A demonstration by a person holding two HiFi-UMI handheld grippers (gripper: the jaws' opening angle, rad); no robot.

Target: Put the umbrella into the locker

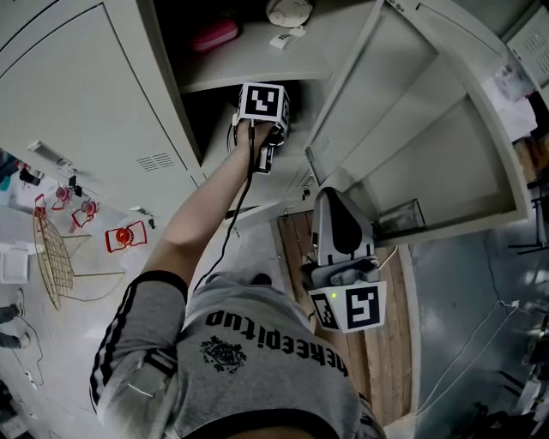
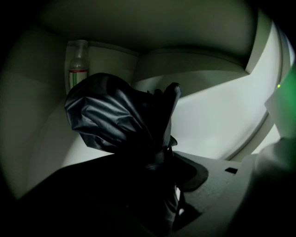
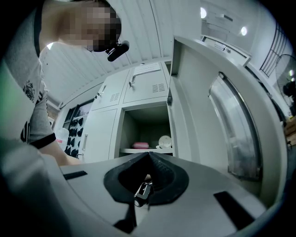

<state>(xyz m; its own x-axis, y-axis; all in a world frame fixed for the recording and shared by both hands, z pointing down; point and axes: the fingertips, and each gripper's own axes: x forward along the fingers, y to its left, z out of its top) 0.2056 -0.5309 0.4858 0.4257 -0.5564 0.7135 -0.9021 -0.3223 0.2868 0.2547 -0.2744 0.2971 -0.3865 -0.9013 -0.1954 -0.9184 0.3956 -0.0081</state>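
Clamped in the left gripper (image 2: pixel 159 155), nearest its camera, the umbrella (image 2: pixel 115 115) is folded: black, glossy, crumpled fabric bunched at 11 o'clock. Its lower end is lost in shadow between the jaws. It sits inside the lower compartment of the locker (image 1: pixel 249 79), surrounded by smooth pale metal walls. Contact with any wall cannot be confirmed.

At 10 o'clock behind it stands a clear bottle (image 2: pixel 77 65) with a green-and-red label. The label's writing is too small to read.

On the shelf above lie a pink case (image 1: pixel 214 34) and a white round object (image 1: pixel 289 10), cut off at the frame edge. The door (image 1: pixel 412 129) stands open at 2 o'clock.

The right gripper (image 3: pixel 148 157) is clenched on nothing, held outside the locker. The grey shirt (image 1: pixel 274 339) bears black print, upside down, reading "thekeepitup".
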